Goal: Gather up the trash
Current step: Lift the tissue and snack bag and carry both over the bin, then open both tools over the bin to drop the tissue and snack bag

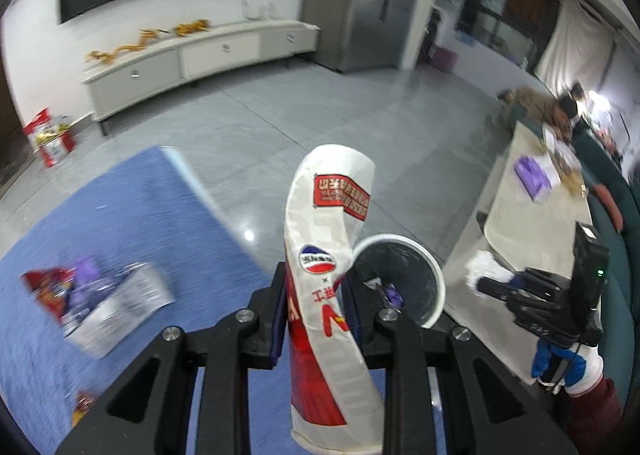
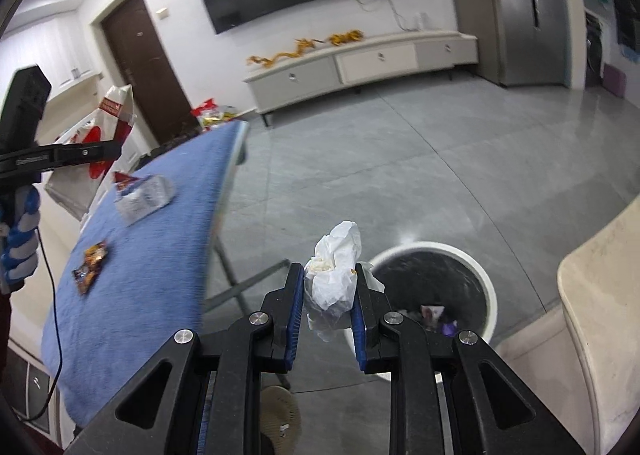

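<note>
My left gripper [image 1: 316,275] is shut on a long white-and-red paper bag [image 1: 328,215] that curls up past its fingers. Just behind it on the floor stands a black bin with a white rim [image 1: 434,275] and some wrappers inside. My right gripper [image 2: 329,271] is shut on a crumpled white tissue [image 2: 336,275], left of and slightly above the bin's rim [image 2: 424,245]. The left wrist view shows the right gripper [image 1: 486,283] with the tissue [image 1: 484,267] beside the bin. In the right wrist view, the left gripper [image 2: 114,149] holds the bag [image 2: 112,115] over the blue table [image 2: 160,275].
On the blue table [image 1: 140,215] lie a silver wrapper [image 2: 144,195], a small dark snack wrapper [image 2: 90,267] and a blurred wrapper pile [image 1: 100,295]. A beige tabletop [image 1: 532,223] with a purple box [image 1: 534,179] stands right of the bin. A person [image 1: 572,103] sits far right.
</note>
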Tool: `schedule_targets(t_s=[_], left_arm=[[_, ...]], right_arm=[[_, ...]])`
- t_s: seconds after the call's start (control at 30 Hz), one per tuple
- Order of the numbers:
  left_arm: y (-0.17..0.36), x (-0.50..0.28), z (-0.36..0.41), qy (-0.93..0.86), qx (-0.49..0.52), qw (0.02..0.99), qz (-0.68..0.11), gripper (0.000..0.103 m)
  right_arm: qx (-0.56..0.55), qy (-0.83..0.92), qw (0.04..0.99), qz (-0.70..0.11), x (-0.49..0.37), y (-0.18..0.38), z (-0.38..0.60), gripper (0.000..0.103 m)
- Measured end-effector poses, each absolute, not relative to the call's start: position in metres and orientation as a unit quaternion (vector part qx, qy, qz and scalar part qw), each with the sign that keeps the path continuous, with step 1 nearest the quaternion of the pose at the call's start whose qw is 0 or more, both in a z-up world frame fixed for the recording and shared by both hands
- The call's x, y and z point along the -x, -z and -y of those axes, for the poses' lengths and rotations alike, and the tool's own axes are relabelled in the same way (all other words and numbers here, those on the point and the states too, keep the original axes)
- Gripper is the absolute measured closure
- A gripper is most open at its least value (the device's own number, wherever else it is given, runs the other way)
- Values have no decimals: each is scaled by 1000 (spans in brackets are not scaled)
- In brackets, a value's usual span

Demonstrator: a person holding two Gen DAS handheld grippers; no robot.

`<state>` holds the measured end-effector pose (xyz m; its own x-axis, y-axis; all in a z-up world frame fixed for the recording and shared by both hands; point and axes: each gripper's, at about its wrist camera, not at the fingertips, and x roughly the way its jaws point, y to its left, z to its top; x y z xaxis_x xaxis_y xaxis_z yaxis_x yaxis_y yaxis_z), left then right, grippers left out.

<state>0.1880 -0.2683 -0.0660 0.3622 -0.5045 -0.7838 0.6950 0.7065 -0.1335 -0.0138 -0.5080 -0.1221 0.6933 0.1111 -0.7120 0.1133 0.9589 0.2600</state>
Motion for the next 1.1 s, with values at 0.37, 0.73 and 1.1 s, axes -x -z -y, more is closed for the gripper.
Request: schedule_targets(t_s=[0.37, 0.73, 1.1], left_arm=[[138, -195, 415, 399, -147, 759, -493, 75], [191, -200, 479, 400, -144, 732, -533, 50], [158, -184, 450, 417, -102, 750, -503, 50]], right_arm=[[-175, 47, 881, -438, -21, 188, 564, 78], [-201, 94, 858, -464, -33, 234, 594, 61], [-195, 106, 856, -467, -15, 230, 594, 56]])
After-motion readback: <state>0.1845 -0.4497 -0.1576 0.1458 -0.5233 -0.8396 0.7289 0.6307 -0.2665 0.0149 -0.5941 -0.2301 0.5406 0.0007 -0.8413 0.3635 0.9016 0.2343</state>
